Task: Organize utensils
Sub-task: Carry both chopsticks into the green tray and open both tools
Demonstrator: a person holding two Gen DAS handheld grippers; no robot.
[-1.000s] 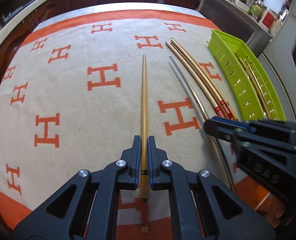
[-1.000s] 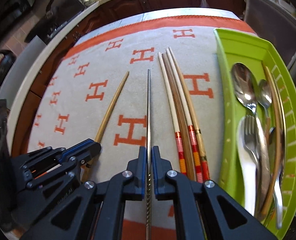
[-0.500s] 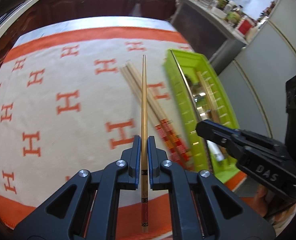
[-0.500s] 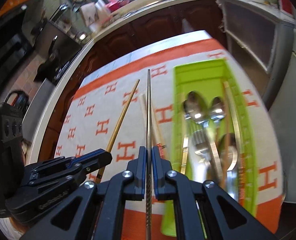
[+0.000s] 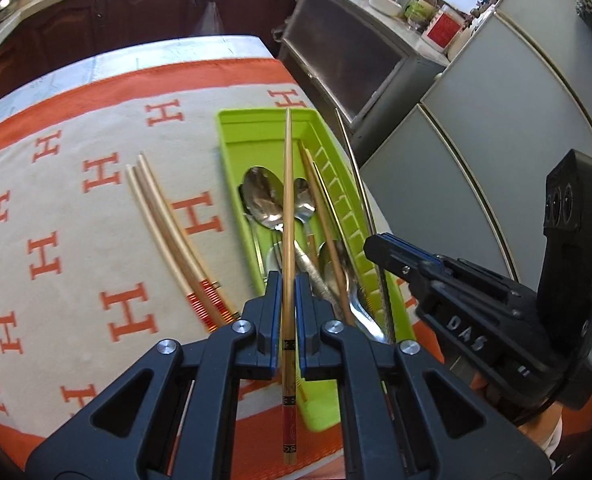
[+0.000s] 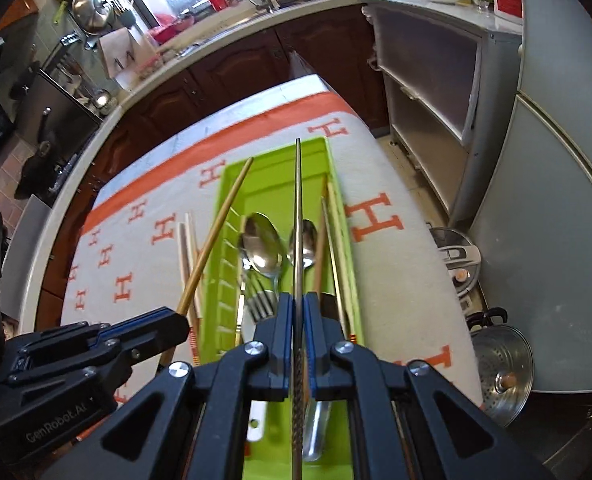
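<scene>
My left gripper [image 5: 287,312] is shut on a wooden chopstick [image 5: 287,200] with a red end and holds it in the air over the green tray [image 5: 255,128]. My right gripper [image 6: 298,328] is shut on a metal chopstick [image 6: 298,200] and holds it lengthwise above the same tray [image 6: 271,176]. The tray holds spoons [image 6: 261,246], a fork and chopsticks. Three wooden chopsticks [image 5: 163,232] lie on the cloth to the left of the tray. The right gripper [image 5: 380,248] shows in the left wrist view; the left gripper [image 6: 167,326] shows in the right wrist view.
The table carries a beige cloth [image 5: 75,240] with orange H marks and an orange border. The tray sits near the table's right edge. Grey cabinets [image 5: 476,140] stand to the right. Pots [image 6: 500,376] sit on the floor beside the table.
Both grippers have lifted off the cloth and moved right with their chopsticks, from beside the tray to above it.
</scene>
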